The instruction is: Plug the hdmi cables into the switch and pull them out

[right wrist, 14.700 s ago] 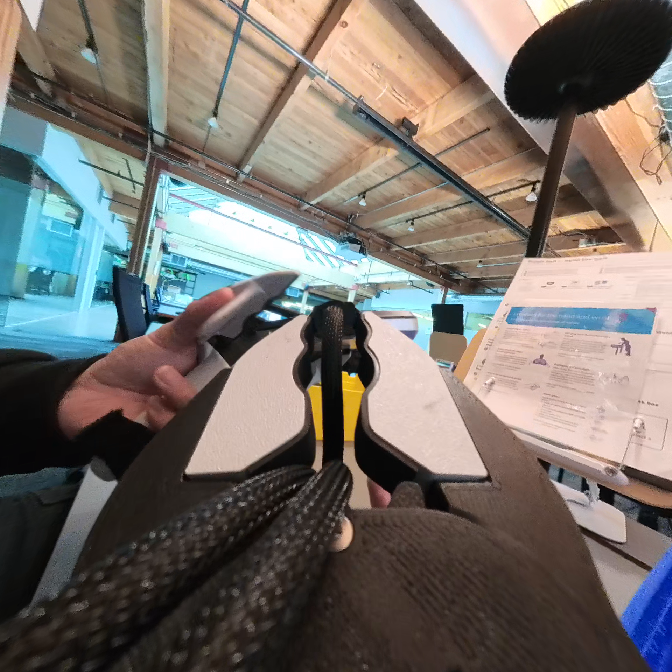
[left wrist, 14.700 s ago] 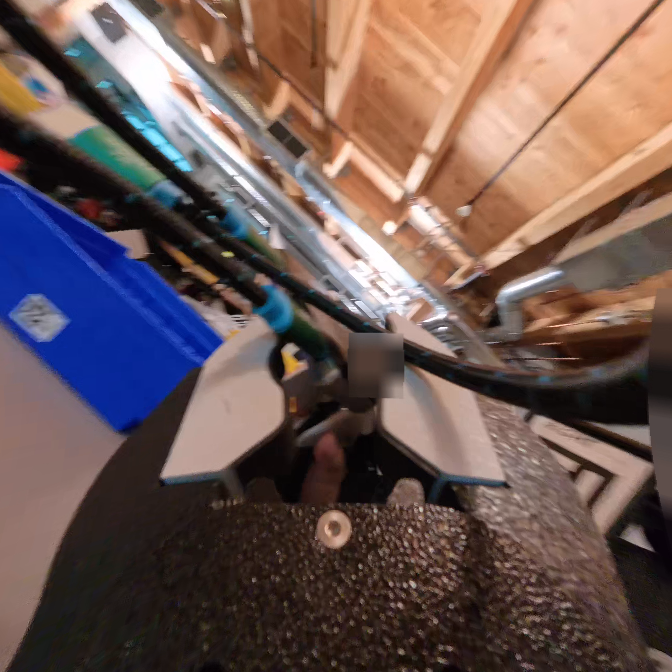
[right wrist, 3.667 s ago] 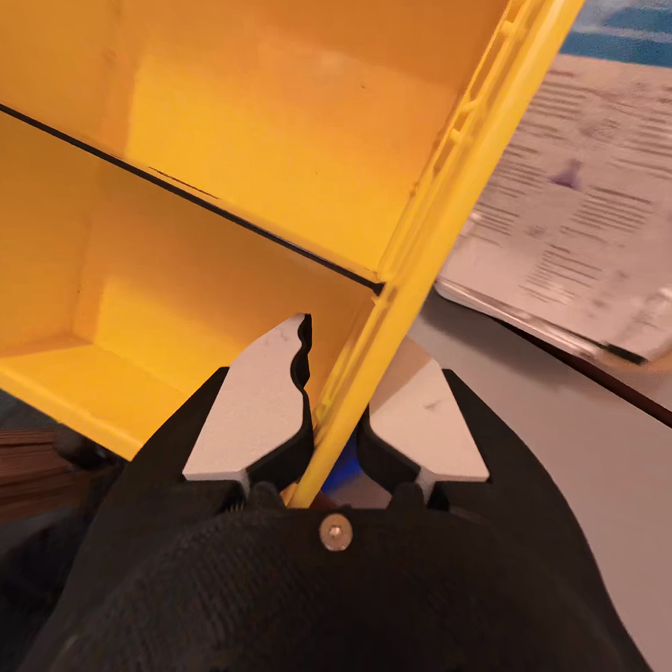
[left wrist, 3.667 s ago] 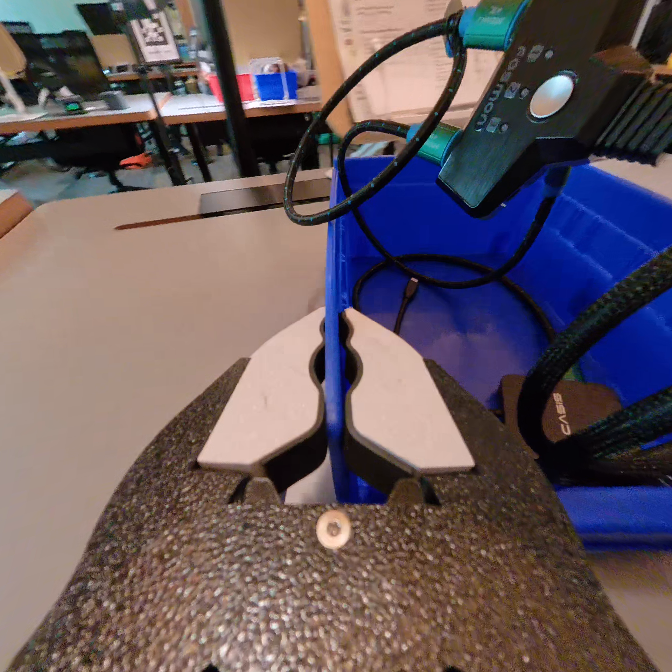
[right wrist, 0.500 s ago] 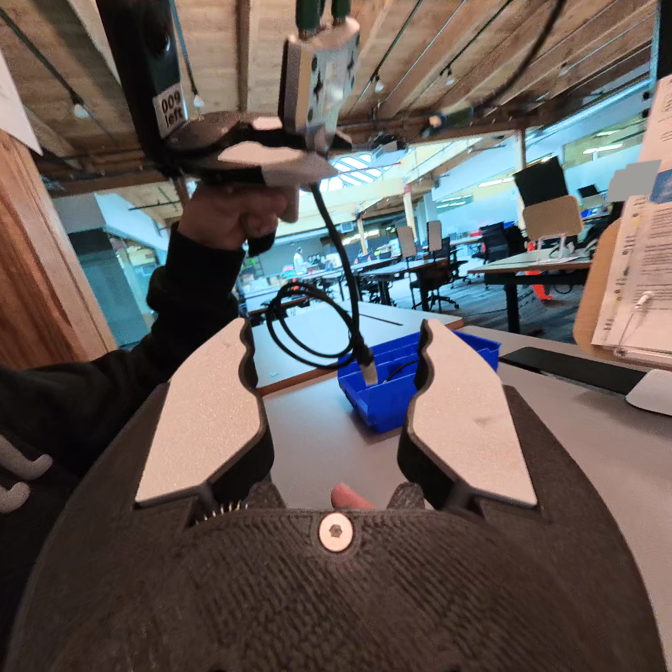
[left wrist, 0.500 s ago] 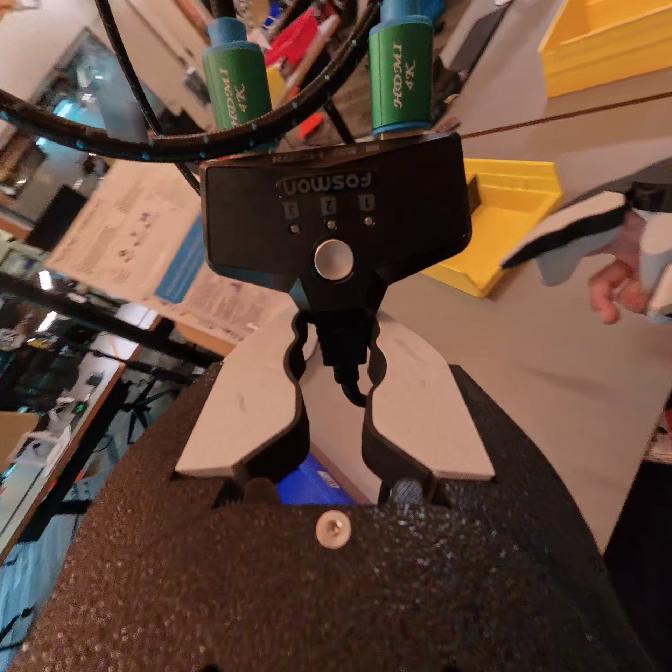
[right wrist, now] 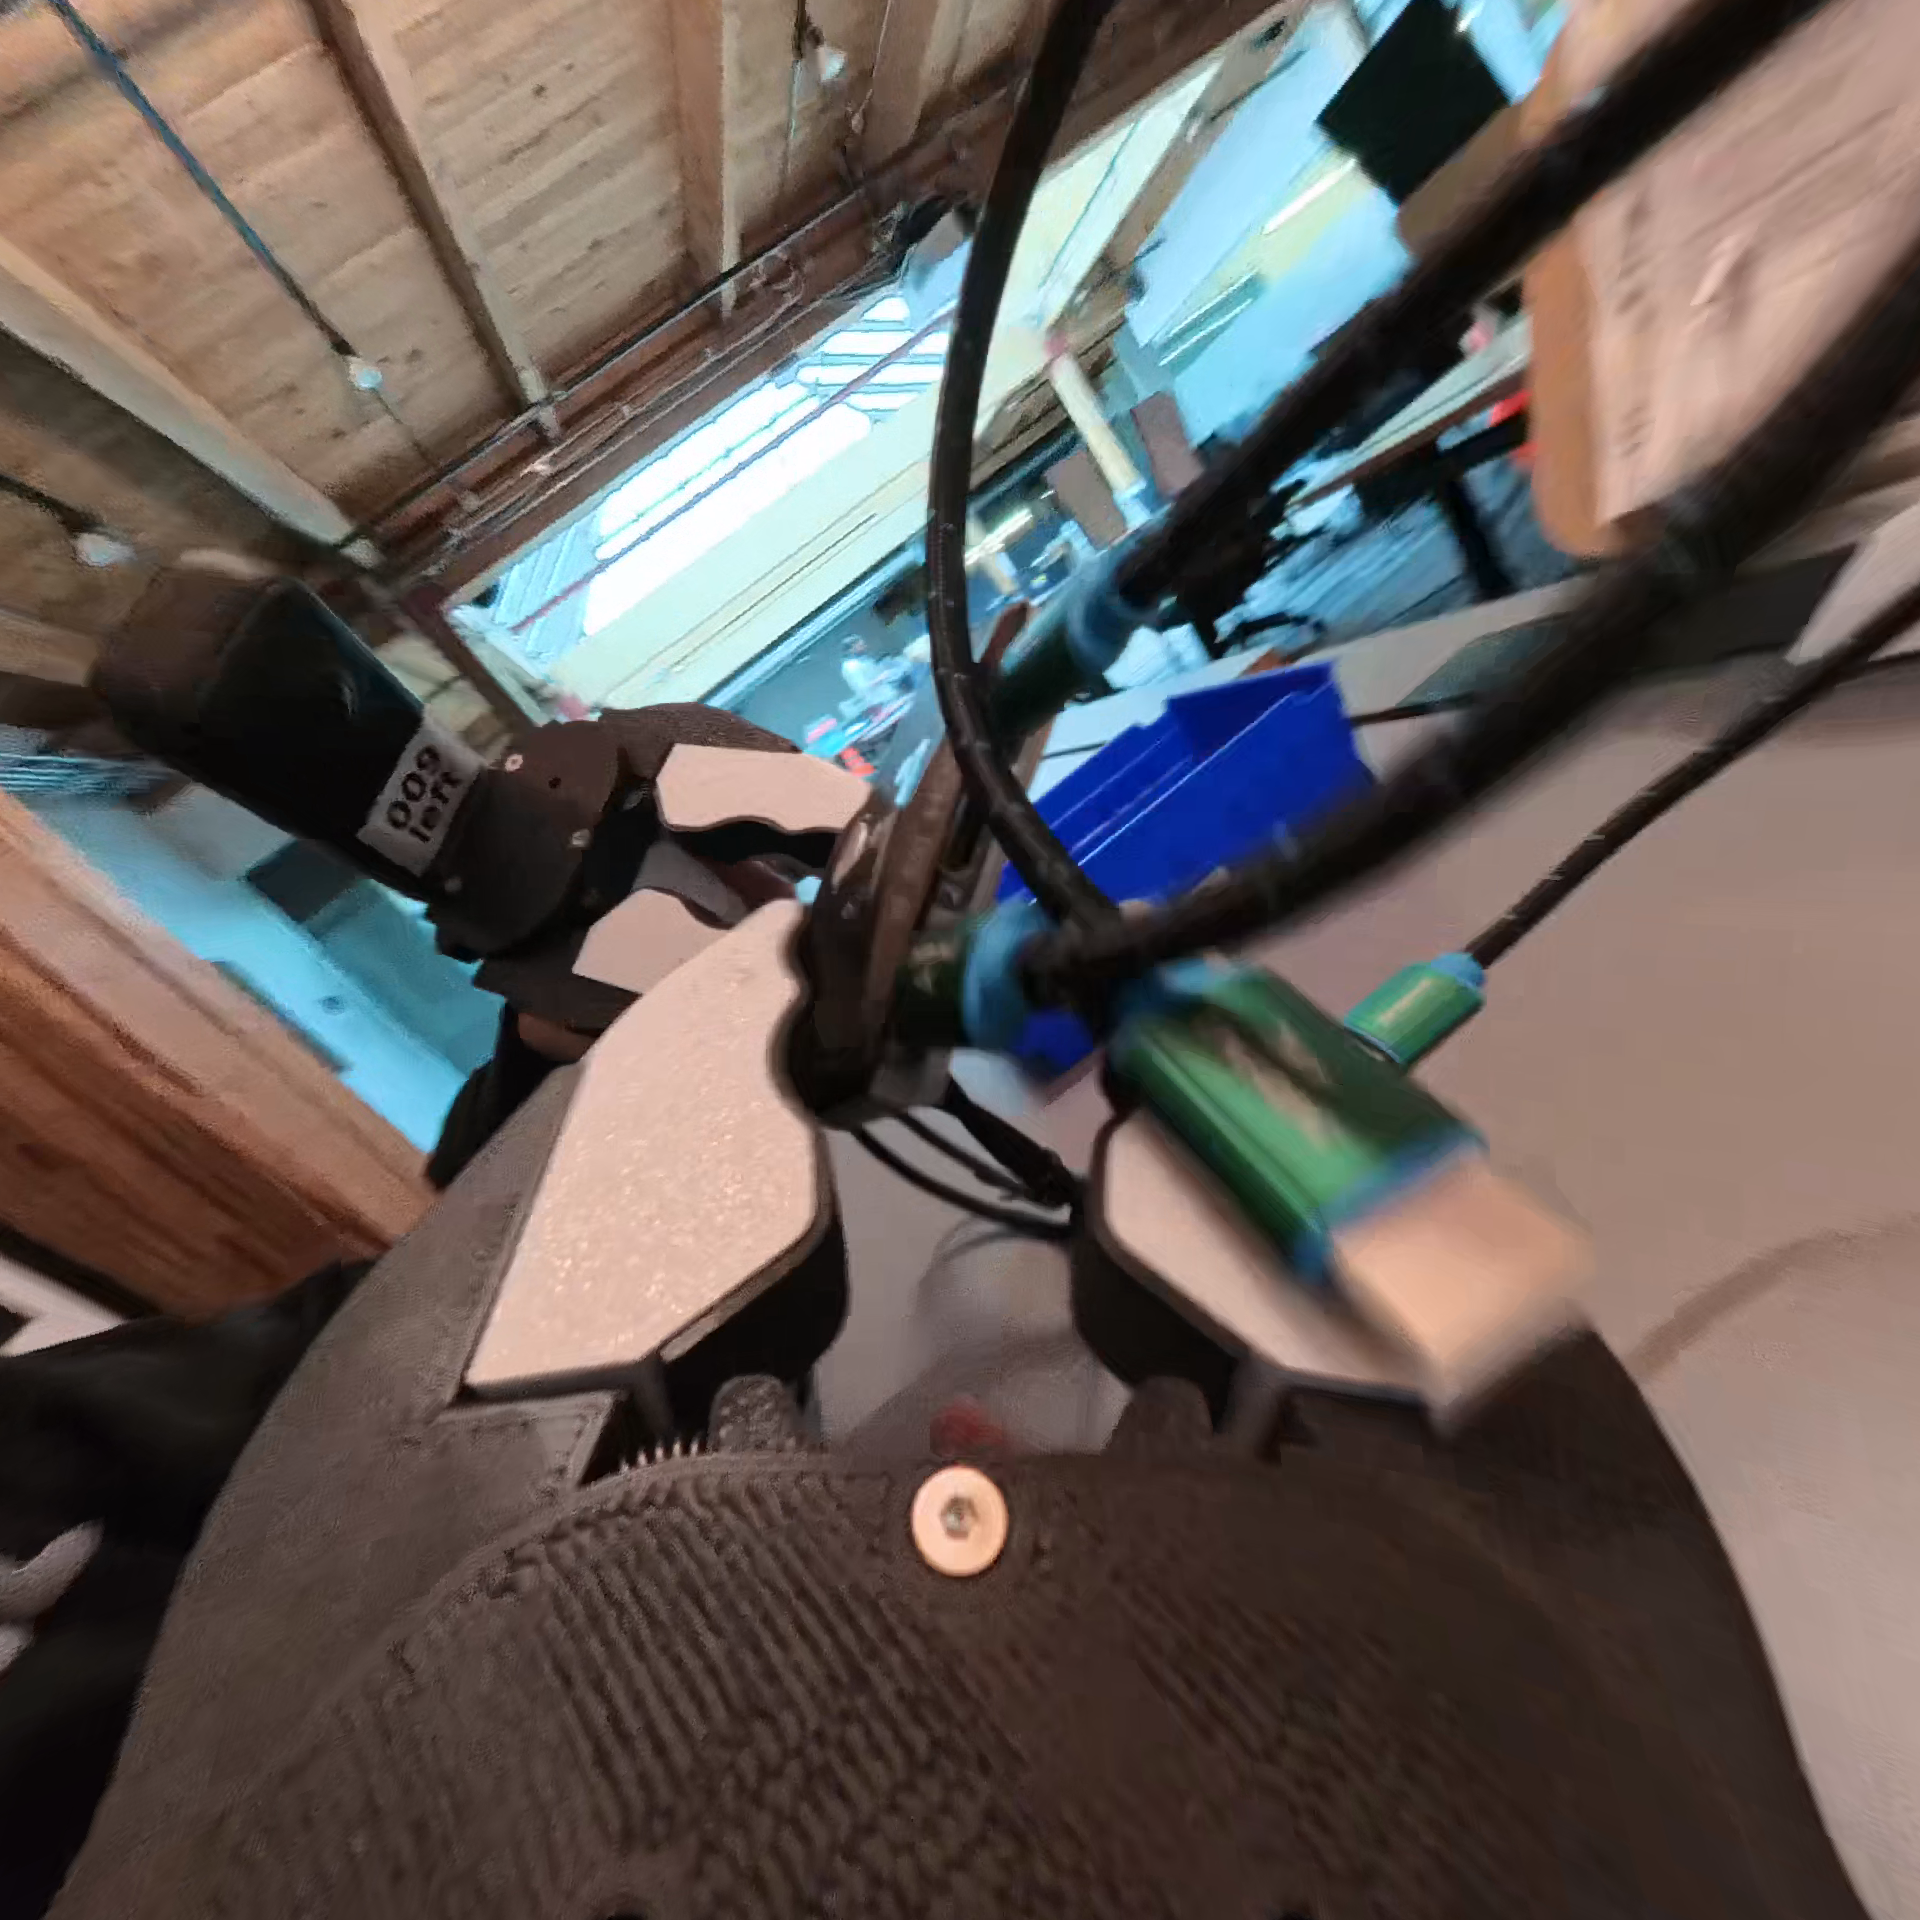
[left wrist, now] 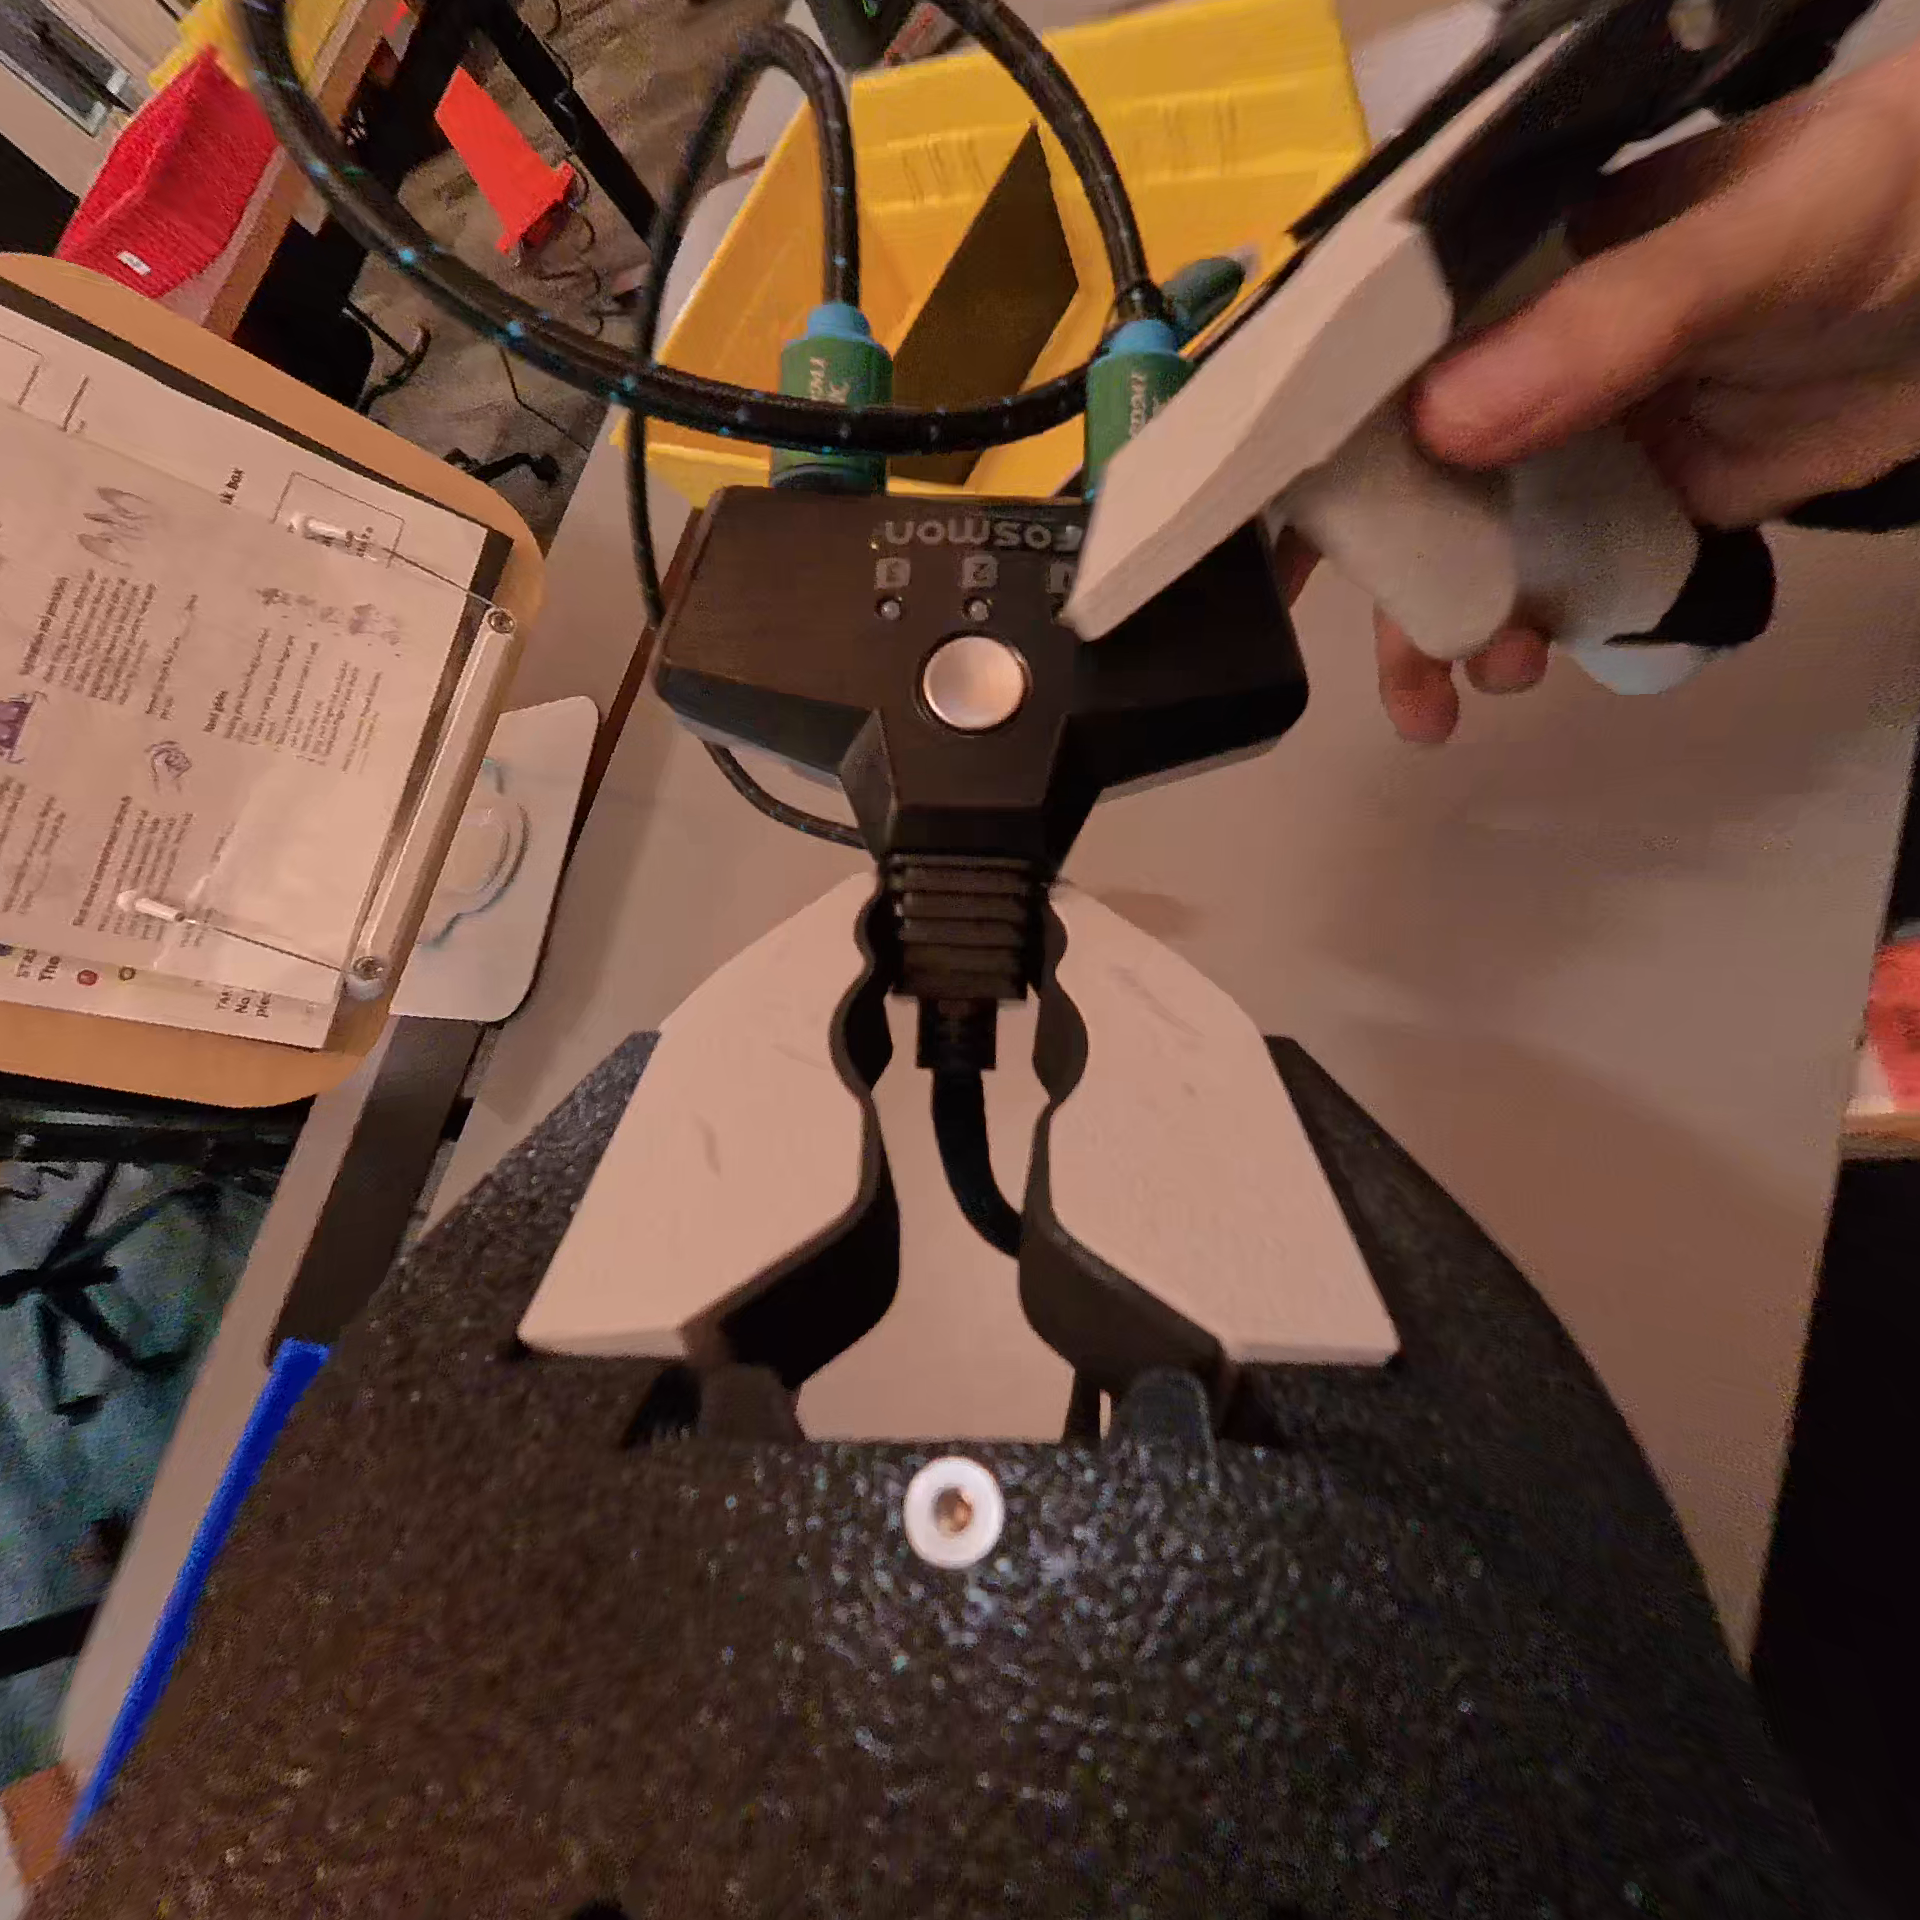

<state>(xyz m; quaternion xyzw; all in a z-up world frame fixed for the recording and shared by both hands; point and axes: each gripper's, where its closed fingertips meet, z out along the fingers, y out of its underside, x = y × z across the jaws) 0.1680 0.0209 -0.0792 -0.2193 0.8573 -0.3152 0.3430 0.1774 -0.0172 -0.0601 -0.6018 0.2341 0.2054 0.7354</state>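
My left gripper [left wrist: 961, 914] is shut on the ribbed neck of the black HDMI switch [left wrist: 977, 623] and holds it above the table. Two green HDMI plugs, left [left wrist: 831, 405] and right [left wrist: 1132, 395], sit in the switch's far edge. One finger [left wrist: 1247, 447] of the right gripper covers the switch's right corner and right plug. In the right wrist view, my right gripper [right wrist: 956, 1029] is open, with the switch edge [right wrist: 883, 883] and a plugged-in green plug [right wrist: 935, 987] between its tips. A loose green plug [right wrist: 1299, 1122] with a bare metal end hangs across the right finger. The left gripper [right wrist: 821, 852] shows beyond.
A yellow bin [left wrist: 1195, 125] stands behind the switch. A paper sheet on a stand [left wrist: 208, 727] is at the left. A blue bin [right wrist: 1195, 769] sits farther along the grey table [left wrist: 1455, 935]. Black braided cables [left wrist: 520, 322] loop above the switch.
The right gripper has moved in from the side to the switch's right plug. The left gripper has tipped the switch down towards the table.
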